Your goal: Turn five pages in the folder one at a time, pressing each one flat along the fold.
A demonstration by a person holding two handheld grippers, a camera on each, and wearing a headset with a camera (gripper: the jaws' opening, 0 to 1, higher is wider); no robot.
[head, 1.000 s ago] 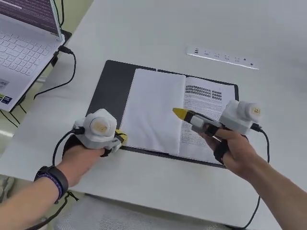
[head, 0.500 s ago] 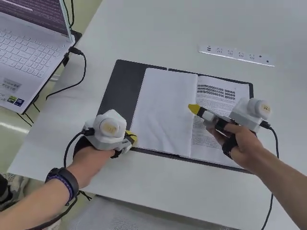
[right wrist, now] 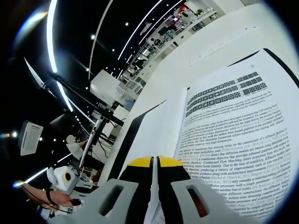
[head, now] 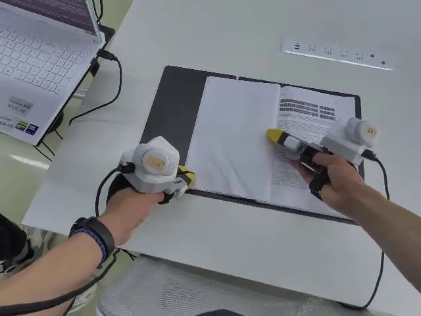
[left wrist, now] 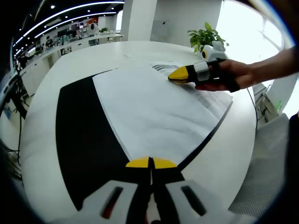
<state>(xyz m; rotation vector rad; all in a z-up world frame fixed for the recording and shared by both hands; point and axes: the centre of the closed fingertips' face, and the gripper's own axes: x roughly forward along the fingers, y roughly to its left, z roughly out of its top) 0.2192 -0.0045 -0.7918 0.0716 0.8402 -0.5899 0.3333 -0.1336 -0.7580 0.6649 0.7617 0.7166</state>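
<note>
Flanking the flat white page (head: 230,131) in the black folder (head: 168,108), left gripper (head: 187,176) and right gripper (head: 272,135), tips closed.

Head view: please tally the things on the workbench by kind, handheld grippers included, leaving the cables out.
folder: 1
laptop: 1
power strip: 1
grippers: 2 (left gripper, right gripper)
Total: 5
</note>
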